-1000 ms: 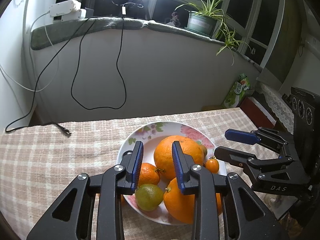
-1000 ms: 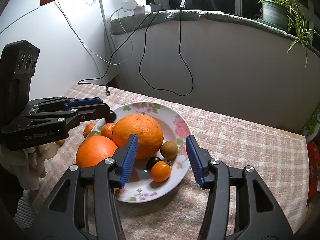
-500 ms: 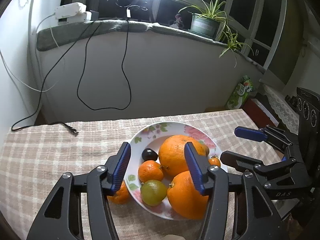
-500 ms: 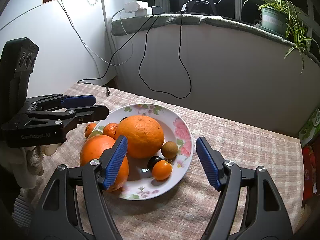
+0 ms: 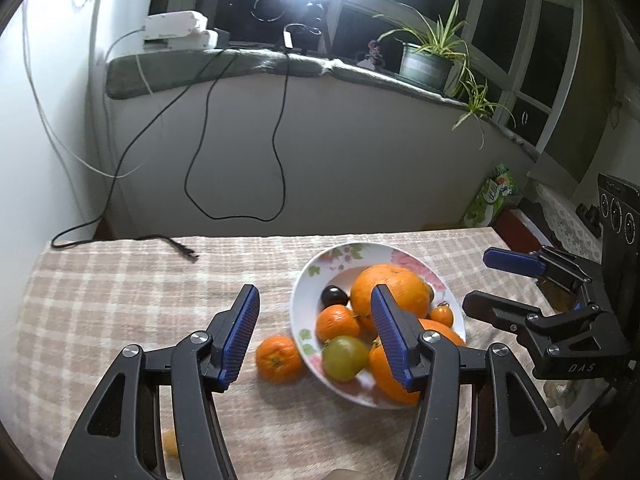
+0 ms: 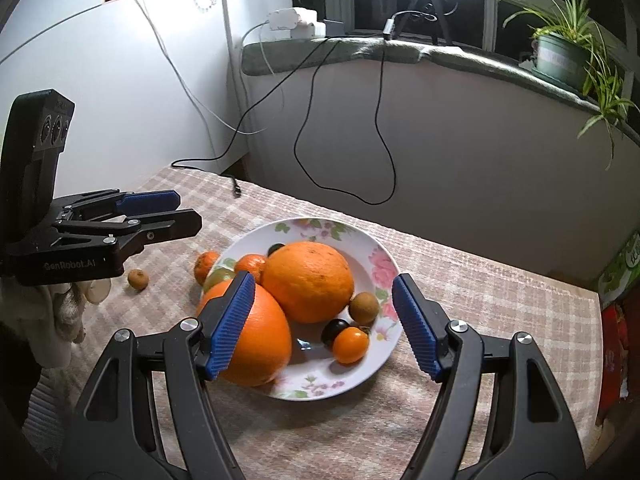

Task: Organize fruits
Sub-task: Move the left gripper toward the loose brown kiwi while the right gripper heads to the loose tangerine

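With the floral plate (image 6: pixel 362 368) of fruit on your checked worktop (image 5: pixel 120 292), your left hand-held gripper (image 5: pixel 314 334) and right hand-held gripper (image 6: pixel 322 322) both hover apart, gripping nothing; one mandarin (image 5: pixel 279 359) lies just beside the plate.

The near orange (image 5: pixel 390 376) sits half hidden behind a finger; the tangerine (image 5: pixel 279 359) is blurred.

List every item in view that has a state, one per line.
left hand-held gripper: open, empty, jaws just opened
right hand-held gripper: open, empty, jaws just opened
plate: piled with fruit
mandarin: off the plate, against its rim
small brown fruit: loose on the tablecloth
black cable: plug lying unconnected
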Motion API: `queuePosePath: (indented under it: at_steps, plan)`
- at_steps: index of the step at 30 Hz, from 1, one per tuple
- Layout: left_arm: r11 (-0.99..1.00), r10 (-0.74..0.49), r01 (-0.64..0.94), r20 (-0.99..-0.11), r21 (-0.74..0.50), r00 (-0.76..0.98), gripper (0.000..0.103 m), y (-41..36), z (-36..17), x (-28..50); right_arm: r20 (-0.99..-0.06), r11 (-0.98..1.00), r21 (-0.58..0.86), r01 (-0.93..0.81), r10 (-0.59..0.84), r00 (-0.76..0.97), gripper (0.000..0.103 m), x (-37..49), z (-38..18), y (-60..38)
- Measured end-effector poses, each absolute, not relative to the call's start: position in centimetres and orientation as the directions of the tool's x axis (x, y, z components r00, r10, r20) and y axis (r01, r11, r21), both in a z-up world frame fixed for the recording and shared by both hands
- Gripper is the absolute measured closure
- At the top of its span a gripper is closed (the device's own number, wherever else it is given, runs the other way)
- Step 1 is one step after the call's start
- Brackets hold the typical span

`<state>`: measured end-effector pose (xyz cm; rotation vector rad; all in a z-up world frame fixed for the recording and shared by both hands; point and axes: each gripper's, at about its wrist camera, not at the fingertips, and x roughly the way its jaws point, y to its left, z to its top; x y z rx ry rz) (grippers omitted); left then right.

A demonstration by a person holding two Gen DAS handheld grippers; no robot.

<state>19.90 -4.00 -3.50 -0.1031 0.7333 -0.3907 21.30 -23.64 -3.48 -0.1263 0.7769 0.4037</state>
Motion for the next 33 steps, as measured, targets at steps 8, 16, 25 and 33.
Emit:
queuePosePath:
  at_steps: [8,16,25,33]
  plan:
    - [0.935,-0.355,0.261,-0.619,-0.241,0.701,0.046,-0.4,-3.1,18.5,-0.704,0.894,0.015,-0.447,0.327,0.630,0.029,21.0,-2.4,-21.9]
    - [0.945,-0.321,0.199,-0.617,-0.261,0.719,0.046,3.5,-3.4,17.1,-0.707,0.861,-0.021,-0.509,0.347,0.616,0.029,20.5,-1.5,-19.8]
    - [0.958,-0.275,0.153,-0.622,-0.243,0.734,0.046,5.6,-3.9,14.6,-0.727,0.807,-0.076,-0.585,0.357,0.587,0.029,19.4,-1.7,-16.8]
    - [0.972,-0.228,0.142,-0.599,-0.189,0.768,0.046,6.2,-3.4,11.8,-0.743,0.766,-0.114,-0.632,0.357,0.567,0.029,18.7,-1.9,-14.4]
